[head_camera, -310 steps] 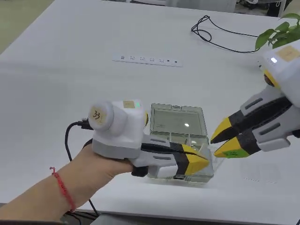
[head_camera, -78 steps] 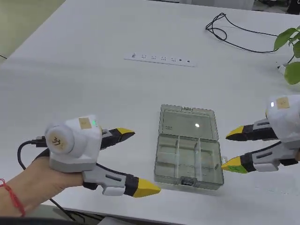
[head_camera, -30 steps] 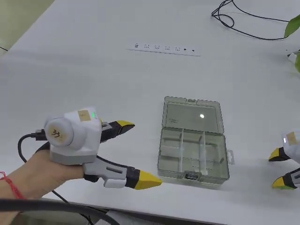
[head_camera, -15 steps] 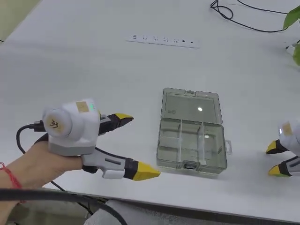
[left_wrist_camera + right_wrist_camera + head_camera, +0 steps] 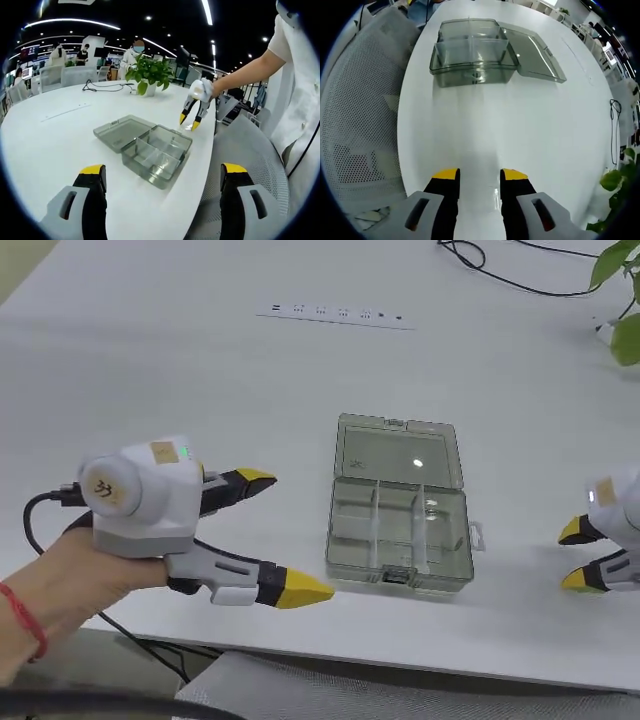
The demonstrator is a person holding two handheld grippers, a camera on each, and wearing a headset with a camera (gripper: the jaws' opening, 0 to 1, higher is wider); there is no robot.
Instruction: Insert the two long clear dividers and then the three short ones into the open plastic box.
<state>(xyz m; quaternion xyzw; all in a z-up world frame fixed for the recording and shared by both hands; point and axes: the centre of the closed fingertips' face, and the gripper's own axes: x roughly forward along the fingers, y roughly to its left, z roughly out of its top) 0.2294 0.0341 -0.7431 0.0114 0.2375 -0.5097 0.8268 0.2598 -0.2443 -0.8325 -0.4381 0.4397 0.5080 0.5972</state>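
The clear plastic box [image 5: 400,540] sits near the table's front edge, its lid [image 5: 398,452] lying flat open behind it. Clear dividers [image 5: 376,532] stand inside and split it into compartments. My left gripper [image 5: 280,535] is open, left of the box with a gap between them, and holds nothing. My right gripper [image 5: 572,555] is open low over the table, well right of the box. In the left gripper view the box [image 5: 150,147] lies ahead of the open left gripper [image 5: 162,170], with the right gripper [image 5: 191,117] beyond it. The right gripper view has the box [image 5: 470,55] far ahead of the right gripper [image 5: 479,175].
A white power strip [image 5: 335,313] lies at the back of the table, with a black cable [image 5: 490,270] and a plant [image 5: 620,260] at the far right. A mesh chair [image 5: 365,125] stands beside the table edge. People are in the background of the left gripper view.
Since 10 s ago both grippers have drawn back from the box, the right one farther to the right. Over the last second mainly the head camera has shifted.
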